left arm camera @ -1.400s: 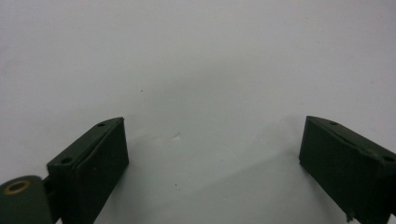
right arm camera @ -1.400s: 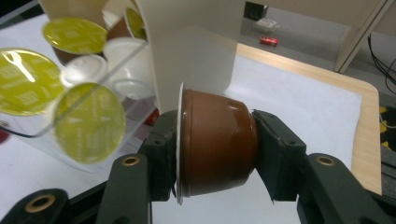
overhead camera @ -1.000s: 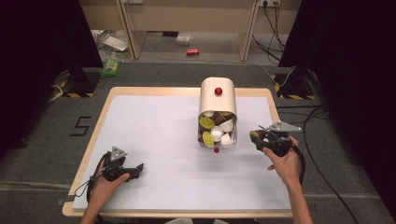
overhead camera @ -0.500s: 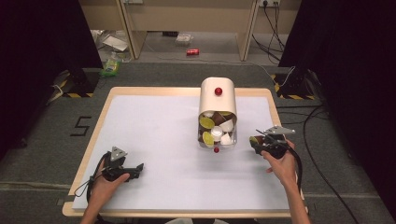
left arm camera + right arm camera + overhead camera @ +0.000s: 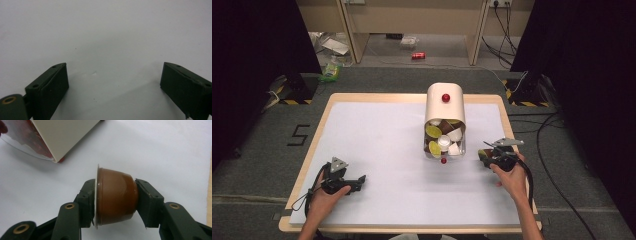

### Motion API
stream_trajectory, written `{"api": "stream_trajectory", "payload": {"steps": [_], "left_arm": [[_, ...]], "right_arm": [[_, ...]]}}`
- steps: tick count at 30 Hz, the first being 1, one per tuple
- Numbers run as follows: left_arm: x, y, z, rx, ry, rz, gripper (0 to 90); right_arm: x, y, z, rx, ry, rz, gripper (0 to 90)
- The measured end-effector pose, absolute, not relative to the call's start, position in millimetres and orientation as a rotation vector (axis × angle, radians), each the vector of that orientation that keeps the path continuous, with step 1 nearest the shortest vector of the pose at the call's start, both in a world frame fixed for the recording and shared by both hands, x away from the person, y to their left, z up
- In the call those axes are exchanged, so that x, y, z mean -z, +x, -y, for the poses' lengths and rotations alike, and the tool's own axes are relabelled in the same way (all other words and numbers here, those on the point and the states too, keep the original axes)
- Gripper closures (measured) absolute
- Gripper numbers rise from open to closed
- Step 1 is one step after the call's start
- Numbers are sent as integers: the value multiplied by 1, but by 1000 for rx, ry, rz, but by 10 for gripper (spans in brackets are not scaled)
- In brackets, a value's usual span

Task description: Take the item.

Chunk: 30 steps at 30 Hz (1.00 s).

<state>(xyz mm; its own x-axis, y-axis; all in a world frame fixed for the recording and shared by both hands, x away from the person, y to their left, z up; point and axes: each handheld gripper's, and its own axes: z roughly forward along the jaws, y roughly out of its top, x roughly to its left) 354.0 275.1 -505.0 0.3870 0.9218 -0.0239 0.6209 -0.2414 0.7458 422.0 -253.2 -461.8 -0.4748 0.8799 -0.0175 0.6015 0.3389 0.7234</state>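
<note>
Brown plastic capsule [image 5: 116, 196], with a foil rim, is clamped end to end by the right gripper [image 5: 115, 202] fingers [image 5: 147, 202], just above the white counter [image 5: 377, 145] to the right of the cream capsule dispenser [image 5: 445, 107]. Step in hand: carrying the extracted capsule. Next move, as judged: lower to the counter, then release. Left gripper [image 5: 113, 82] fingers stand apart, empty, over bare counter.

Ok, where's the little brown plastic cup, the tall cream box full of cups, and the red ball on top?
Brown plastic cup [image 5: 116, 195], right gripper view, its side.
Cream box [image 5: 445, 107], high view, its top face.
Red ball [image 5: 445, 98], high view, its middle.
</note>
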Motion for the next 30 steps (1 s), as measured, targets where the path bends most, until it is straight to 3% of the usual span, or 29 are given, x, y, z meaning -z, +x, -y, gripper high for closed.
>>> {"api": "stream_trajectory", "payload": {"steps": [18,30], "left_arm": [[505,354,-275,-564,1965,-1322,75],[505,354,-275,-563,1965,-1321,75]], "right_arm": [[476,429,250,-911,1311,-2214,530],[469,426,252,-940,1330,-2181,401]]}}
